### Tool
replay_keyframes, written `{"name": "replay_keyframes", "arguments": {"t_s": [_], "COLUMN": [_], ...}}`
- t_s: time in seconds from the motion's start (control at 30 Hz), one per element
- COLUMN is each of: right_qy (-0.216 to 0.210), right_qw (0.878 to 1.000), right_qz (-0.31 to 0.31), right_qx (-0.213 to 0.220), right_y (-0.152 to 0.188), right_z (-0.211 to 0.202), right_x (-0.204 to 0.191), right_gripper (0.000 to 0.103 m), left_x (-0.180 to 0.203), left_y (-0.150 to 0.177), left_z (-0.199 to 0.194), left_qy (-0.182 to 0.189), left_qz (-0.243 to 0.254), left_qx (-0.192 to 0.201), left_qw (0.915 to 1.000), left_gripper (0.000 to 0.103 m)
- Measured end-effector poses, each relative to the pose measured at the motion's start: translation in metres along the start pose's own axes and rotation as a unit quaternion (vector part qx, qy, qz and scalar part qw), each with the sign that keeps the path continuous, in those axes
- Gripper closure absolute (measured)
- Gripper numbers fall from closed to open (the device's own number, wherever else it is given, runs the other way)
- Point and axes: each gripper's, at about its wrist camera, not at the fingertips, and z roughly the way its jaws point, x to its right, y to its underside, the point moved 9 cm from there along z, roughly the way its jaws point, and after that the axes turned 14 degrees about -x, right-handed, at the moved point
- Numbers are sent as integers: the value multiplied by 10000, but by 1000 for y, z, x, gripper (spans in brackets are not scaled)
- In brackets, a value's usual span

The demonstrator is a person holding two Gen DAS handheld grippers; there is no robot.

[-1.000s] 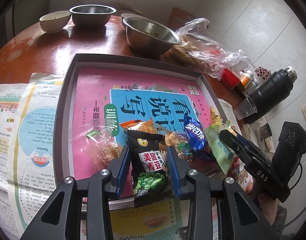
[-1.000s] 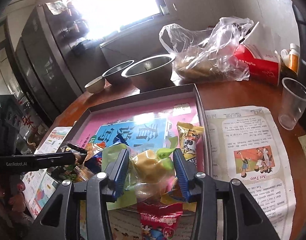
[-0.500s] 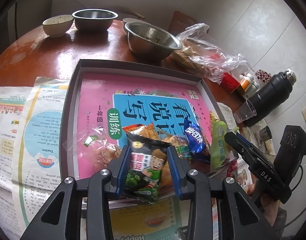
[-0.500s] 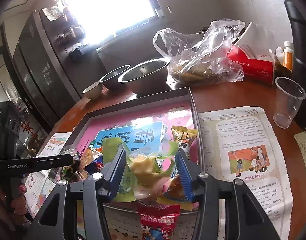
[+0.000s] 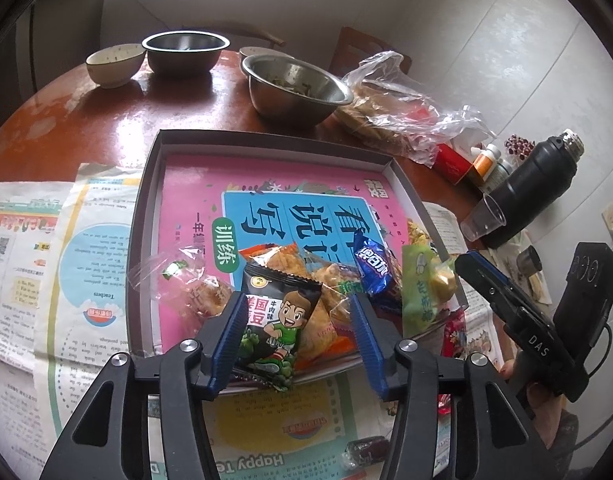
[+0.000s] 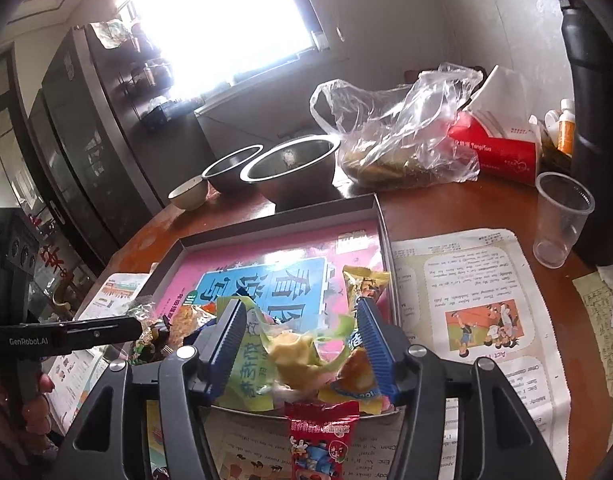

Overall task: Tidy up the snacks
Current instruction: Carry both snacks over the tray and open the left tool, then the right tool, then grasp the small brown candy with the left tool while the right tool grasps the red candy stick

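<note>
So the right gripper [image 6: 300, 334] has just been opening its blue jaws, and the green snack packet [image 6: 252, 364] sits loose between them, only brushing the left pad as far as I can tell. It lies in the grey tray [image 6: 380, 216] with a yellow packet [image 6: 364, 284] just behind. A red packet [image 6: 320, 436] lies on the newspaper [image 6: 478, 280] below the tray. The left gripper [image 6: 140, 326] pokes in from the left edge.
</note>
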Motion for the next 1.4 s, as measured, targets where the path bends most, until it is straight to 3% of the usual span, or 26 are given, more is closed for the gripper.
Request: {"name": "replay_keyframes", "arguments": {"t_s": [0.77, 1.4], "right_qy": [40, 160], "right_qw": [9997, 9992], "right_qz": [-250, -377], "right_qx": [60, -29], "right_y": [35, 71], "right_z": [-33, -49], "right_x": [-15, -18], "right_gripper": [41, 40], "left_x": [22, 37], "left_y": [46, 95], "left_z": [-20, -7], "left_qy": [-23, -1], "left_qz": [246, 471], "left_qx": [154, -84], "left_qw": [9996, 9989], "left_gripper": [43, 42]}}
